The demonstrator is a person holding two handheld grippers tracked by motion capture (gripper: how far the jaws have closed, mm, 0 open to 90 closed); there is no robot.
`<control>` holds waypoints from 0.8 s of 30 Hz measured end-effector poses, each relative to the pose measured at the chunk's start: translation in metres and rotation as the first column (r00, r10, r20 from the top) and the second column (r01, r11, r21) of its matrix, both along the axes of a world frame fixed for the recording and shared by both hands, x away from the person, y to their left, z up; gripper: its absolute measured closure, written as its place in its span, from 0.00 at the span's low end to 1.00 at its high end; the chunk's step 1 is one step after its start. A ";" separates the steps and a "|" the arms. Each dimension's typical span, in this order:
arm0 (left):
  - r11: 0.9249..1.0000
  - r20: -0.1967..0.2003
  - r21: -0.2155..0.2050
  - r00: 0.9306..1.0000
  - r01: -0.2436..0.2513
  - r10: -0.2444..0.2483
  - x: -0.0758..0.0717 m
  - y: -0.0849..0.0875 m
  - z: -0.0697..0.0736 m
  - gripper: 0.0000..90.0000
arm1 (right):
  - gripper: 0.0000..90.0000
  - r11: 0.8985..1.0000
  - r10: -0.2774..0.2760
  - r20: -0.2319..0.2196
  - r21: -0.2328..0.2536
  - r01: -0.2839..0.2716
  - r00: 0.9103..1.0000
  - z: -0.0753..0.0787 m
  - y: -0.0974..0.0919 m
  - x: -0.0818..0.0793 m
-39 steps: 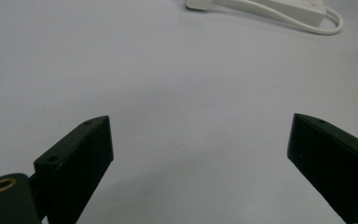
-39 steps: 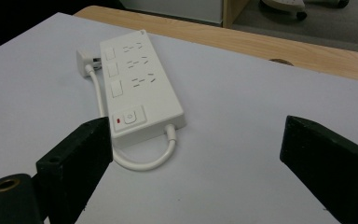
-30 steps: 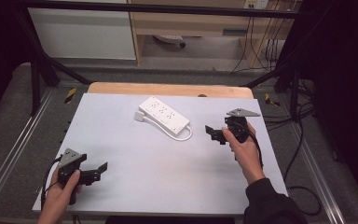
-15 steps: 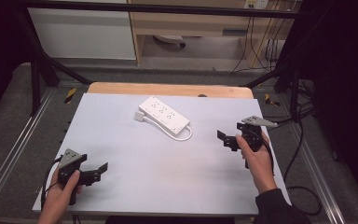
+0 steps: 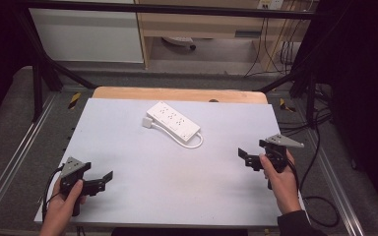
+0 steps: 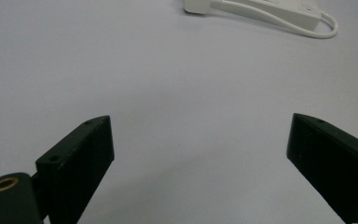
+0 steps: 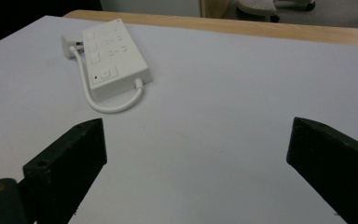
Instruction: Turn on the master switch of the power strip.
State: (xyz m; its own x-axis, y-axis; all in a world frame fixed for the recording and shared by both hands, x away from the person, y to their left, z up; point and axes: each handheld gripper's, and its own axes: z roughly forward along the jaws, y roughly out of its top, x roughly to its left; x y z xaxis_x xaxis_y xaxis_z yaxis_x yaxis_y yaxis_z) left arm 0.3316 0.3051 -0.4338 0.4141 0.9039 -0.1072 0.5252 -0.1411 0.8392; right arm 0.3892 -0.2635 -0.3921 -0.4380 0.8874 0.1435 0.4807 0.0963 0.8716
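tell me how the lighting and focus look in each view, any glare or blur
High view: the white table is evenly lit with no glare, the surroundings fall off into dark, and the power strip is slightly soft. Left gripper view: the near black jaws are blurred, and the table looks flat grey with a faint shadow under them. Right gripper view: the power strip is fairly sharp, while the near jaws are soft.

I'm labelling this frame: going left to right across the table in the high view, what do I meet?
left gripper → white power strip → right gripper
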 end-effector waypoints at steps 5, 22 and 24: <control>1.000 0.000 -0.010 1.000 0.010 -0.010 0.000 -0.002 0.000 0.08 | 0.06 1.000 -0.008 0.003 -0.015 0.008 1.000 -0.007 -0.008 -0.011; 1.000 -0.002 -0.006 1.000 0.003 -0.003 -0.001 0.000 0.000 0.08 | 0.06 0.998 -0.018 0.027 -0.064 0.020 0.999 -0.032 -0.019 -0.042; 1.000 -0.002 -0.006 1.000 0.003 -0.003 -0.001 0.000 0.000 0.08 | 0.06 0.997 -0.008 0.023 -0.071 0.010 1.000 -0.036 -0.019 -0.044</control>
